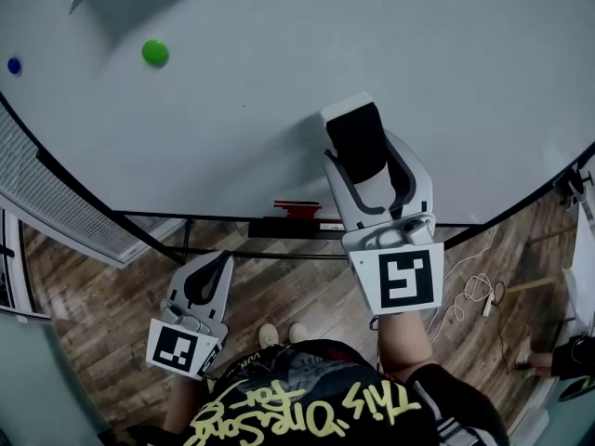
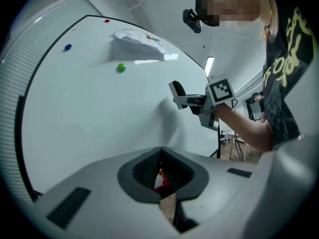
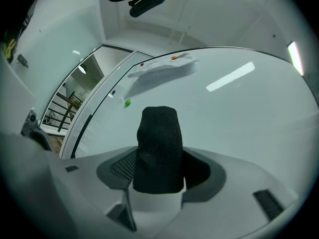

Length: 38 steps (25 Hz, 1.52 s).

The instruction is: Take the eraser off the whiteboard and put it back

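Right gripper (image 3: 158, 176): we clamp the eraser (image 3: 158, 143).
Left gripper (image 2: 160, 156): pinched together, empty.
Whiteboard (image 1: 279, 82): green magnet (image 1: 155, 52) at ten o'clock.
Floor (image 1: 93, 291): wood.

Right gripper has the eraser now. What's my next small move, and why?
Probably ease the right gripper forward until the eraser meets the whiteboard, before opening. Its jaws are shut on the eraser, and the left gripper view seems to show it just off the board, casting a shadow. The left gripper is shut, empty and low, so it plays no part.
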Tool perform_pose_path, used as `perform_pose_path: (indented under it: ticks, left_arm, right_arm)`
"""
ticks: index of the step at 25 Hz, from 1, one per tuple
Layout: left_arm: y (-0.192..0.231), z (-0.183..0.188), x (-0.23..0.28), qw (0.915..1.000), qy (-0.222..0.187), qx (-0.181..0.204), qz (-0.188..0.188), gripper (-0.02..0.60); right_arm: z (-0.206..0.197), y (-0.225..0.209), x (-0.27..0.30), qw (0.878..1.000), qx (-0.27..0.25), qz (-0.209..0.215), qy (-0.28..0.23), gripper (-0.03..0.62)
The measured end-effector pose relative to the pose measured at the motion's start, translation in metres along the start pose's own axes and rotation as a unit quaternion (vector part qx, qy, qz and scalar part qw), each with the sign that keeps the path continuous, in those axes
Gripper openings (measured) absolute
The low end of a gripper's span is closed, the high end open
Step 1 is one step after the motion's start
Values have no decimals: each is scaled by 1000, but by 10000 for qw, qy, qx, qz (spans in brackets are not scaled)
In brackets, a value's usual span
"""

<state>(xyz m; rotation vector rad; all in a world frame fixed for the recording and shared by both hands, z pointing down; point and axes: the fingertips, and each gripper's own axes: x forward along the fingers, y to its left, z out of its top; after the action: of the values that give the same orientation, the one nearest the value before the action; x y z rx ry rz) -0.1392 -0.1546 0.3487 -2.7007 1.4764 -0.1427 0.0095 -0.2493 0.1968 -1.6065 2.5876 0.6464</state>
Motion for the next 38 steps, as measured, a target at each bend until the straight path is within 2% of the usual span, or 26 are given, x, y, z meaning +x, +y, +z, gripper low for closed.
perform_pose_path:
  ticks: [23,38]
  left_arm:
    - [3,-3,5,10000,32,-64,31,7]
    - [6,-5,6,10000,6,-82,16,8]
  right_arm:
    - [-4,-28,17,9986,-118,-511,106,262]
    - [-7,-29,22,9976,-174,-607,276,262]
